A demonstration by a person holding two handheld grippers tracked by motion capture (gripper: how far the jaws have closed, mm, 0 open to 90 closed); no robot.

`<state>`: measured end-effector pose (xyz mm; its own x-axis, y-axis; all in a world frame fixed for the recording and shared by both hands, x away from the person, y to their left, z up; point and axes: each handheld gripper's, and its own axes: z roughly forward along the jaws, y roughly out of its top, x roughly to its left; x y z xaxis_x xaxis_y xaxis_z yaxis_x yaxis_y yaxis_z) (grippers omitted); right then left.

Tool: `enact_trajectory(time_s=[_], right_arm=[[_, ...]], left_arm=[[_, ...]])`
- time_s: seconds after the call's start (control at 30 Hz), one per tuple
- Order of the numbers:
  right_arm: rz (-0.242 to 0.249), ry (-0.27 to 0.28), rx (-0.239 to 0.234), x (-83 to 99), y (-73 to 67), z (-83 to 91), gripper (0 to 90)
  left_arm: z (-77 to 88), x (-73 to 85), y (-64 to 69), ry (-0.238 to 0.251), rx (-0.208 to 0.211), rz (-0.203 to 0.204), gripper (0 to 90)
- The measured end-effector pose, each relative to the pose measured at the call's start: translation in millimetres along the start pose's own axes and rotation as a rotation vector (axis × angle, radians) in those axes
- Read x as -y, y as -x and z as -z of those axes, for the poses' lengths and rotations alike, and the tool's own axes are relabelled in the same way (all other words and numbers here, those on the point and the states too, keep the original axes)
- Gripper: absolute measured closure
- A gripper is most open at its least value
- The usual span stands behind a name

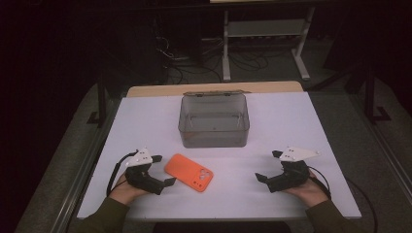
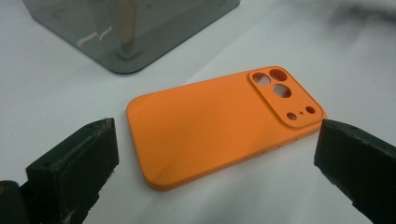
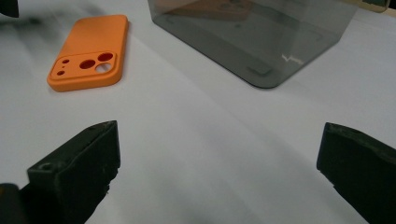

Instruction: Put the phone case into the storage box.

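Left tool [image 1: 164, 171] wide, empty | orange phone case [image 1: 189, 173] just beside | right tool [image 1: 268, 166] wide, empty

We see a plain orange phone case [image 1: 189, 172] on a white worktop [image 1: 286, 121], a smoky grey see-through box [image 1: 214, 121], and two black claws with pale grey top plates.

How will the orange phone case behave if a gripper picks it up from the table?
The orange phone case is a thin empty shell with camera holes, so it is probably light and may flex. It lies flat on the white table, so jaws may struggle to get under its low edge. Its smooth, matte surface will likely slide when pushed, not roll.
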<state>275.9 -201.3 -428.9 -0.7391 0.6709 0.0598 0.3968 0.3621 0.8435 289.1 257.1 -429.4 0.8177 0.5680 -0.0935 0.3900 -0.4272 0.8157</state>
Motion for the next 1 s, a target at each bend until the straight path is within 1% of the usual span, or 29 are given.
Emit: enact_trajectory(time_s=[0.3,0.5,0.77,0.83,1.0], right_arm=[[-0.004,0.007,0.006,1.4,0.8,4.9,0.0],[-0.005,0.008,0.001,0.9,0.0,4.0,0.0],[-0.006,0.008,0.002,0.2,1.0,3.4,0.0],[-0.004,0.007,0.003,-0.6,0.7,2.8,0.0],[-0.003,0.009,-0.001,-1.7,0.2,1.6,0.0]], left_arm=[[-0.3,-1.5,-0.7,0.004,0.001,0.002,0.0],[0.3,-3.7,-1.6,0.006,-0.002,0.004,0.0],[-0.9,-12.2,-3.5,0.008,0.000,-0.007,0.0],[-1.6,-15.3,-4.5,0.014,0.002,-0.005,0.0],[-3.2,-18.6,-5.3,0.007,0.005,-0.011,0.0]])
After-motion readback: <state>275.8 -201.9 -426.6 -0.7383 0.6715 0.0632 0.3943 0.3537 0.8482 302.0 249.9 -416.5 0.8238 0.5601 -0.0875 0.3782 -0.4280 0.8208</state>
